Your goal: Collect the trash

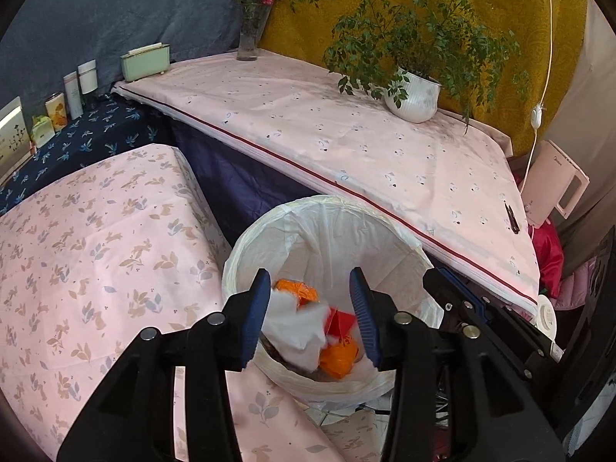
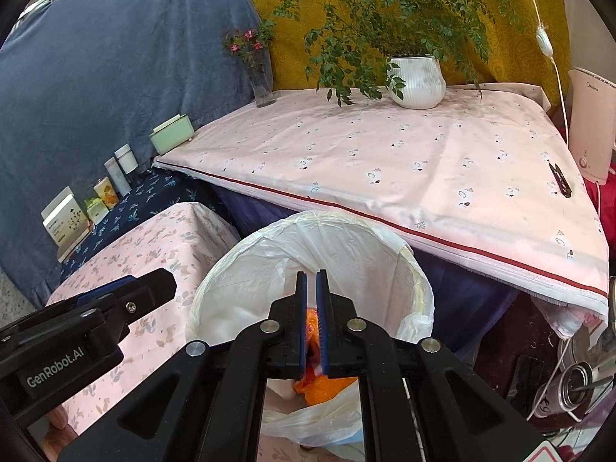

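We hover both grippers over the lined trash bin point(image 1: 327, 238), wedged between the two pink-clothed tables.
Inside lie orange wrappers point(image 1: 338, 360) and white tissue point(image 1: 292, 327). Our left gripper point(image 1: 310, 317) gapes wide, holding nothing; our right gripper point(image 2: 312, 323) is nearly closed, orange showing in the slit, grip unclear. Only the right view shows a tin can point(image 2: 573, 385) on the floor.

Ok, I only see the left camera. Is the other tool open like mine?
Observer: No. The right tool is nearly closed above the bin. Orange shows in the slit; I can't tell if it's pinched.
Operator: Does my tool have writing?
Observer: Yes, the left tool says GenRobot.AI on its side.
Operator: Anything shiny nearby?
Observer: An open metal can, low on the right.
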A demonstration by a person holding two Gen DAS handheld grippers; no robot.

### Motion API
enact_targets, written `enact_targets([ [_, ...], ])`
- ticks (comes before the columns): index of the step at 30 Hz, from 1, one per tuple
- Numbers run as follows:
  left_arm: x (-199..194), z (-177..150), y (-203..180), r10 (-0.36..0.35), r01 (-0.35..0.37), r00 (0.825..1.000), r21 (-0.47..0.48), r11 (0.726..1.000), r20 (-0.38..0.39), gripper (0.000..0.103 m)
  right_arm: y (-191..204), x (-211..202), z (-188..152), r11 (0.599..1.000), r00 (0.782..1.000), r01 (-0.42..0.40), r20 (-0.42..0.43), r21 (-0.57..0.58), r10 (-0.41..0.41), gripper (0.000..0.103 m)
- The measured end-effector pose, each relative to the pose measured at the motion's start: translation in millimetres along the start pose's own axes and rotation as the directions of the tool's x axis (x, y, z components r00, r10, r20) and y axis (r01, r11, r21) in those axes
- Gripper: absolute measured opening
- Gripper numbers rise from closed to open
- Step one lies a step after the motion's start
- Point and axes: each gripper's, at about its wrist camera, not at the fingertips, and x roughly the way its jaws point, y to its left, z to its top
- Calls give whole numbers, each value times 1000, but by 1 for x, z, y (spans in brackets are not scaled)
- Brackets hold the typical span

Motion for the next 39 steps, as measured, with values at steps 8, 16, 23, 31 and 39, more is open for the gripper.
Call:
enact_targets([
  [8, -2, -3, 6, 28, -28, 1000, -8, 1000, 0, 46, 7, -6, -2, 999, 1000, -7, 2, -34, 7, 25],
  [16, -8, -11, 13, 68, -68, 998, -16, 998, 5, 54, 14, -14, -4, 998, 1000, -8, -8, -70, 8, 38],
  [23, -12, -21, 22, 100, -100, 995, -28, 995, 4, 62, 14, -21, -8, 995, 1000, 6, -17, -97, -8, 55],
  [31, -16, -32, 32, 149, -149, 989, -44, 988, 4, 73, 20, -29, -12, 988, 1000, 10, -21, -155, -14, 72],
  [39, -18, -41, 40, 187, -186, 982, -54, 981, 4, 83, 21, -31, -19, 983, 999, 38, -16, -182, -41, 88],
])
